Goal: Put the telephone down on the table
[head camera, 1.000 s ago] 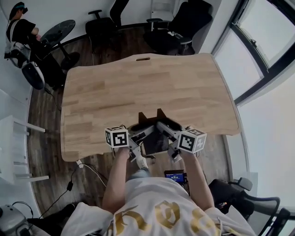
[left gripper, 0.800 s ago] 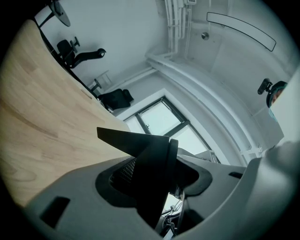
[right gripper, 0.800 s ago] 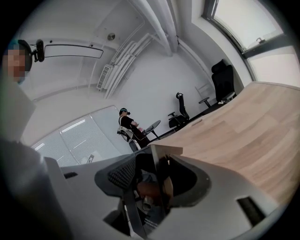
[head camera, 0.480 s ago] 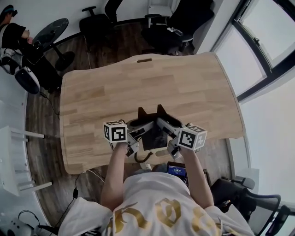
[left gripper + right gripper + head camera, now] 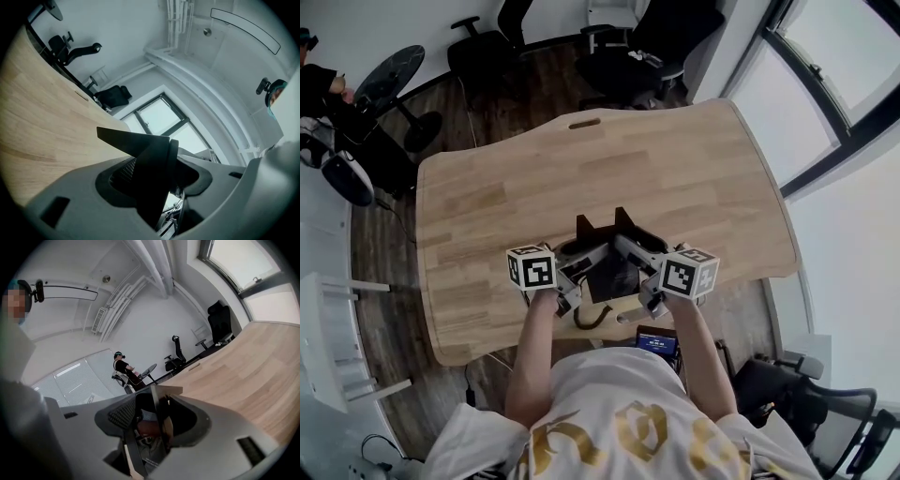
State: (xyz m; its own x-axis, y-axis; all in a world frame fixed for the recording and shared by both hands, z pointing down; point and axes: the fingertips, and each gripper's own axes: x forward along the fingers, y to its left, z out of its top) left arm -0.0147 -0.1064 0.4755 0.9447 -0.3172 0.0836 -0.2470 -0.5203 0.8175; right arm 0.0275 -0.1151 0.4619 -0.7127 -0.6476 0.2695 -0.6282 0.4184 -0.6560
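Observation:
A dark telephone (image 5: 609, 272) hangs between my two grippers over the near edge of the wooden table (image 5: 581, 178), its two pointed corners facing the far side. My left gripper (image 5: 579, 262) is shut on its left side, and the left gripper view shows a dark slab of the telephone (image 5: 152, 173) filling the jaws. My right gripper (image 5: 636, 258) is shut on its right side, where a thin edge of the telephone (image 5: 158, 416) sits between the pads. A coiled cord (image 5: 587, 317) dangles under it. I cannot tell whether the telephone touches the tabletop.
Black office chairs (image 5: 623, 56) stand beyond the table's far edge, which has a slot (image 5: 584, 123). A round black side table (image 5: 389, 80) and a seated person are at the far left. Windows run along the right. A small lit screen (image 5: 656, 342) sits at my waist.
Both grippers have carried the telephone forward, from the near edge farther over the tabletop. The grip on each side looks unchanged.

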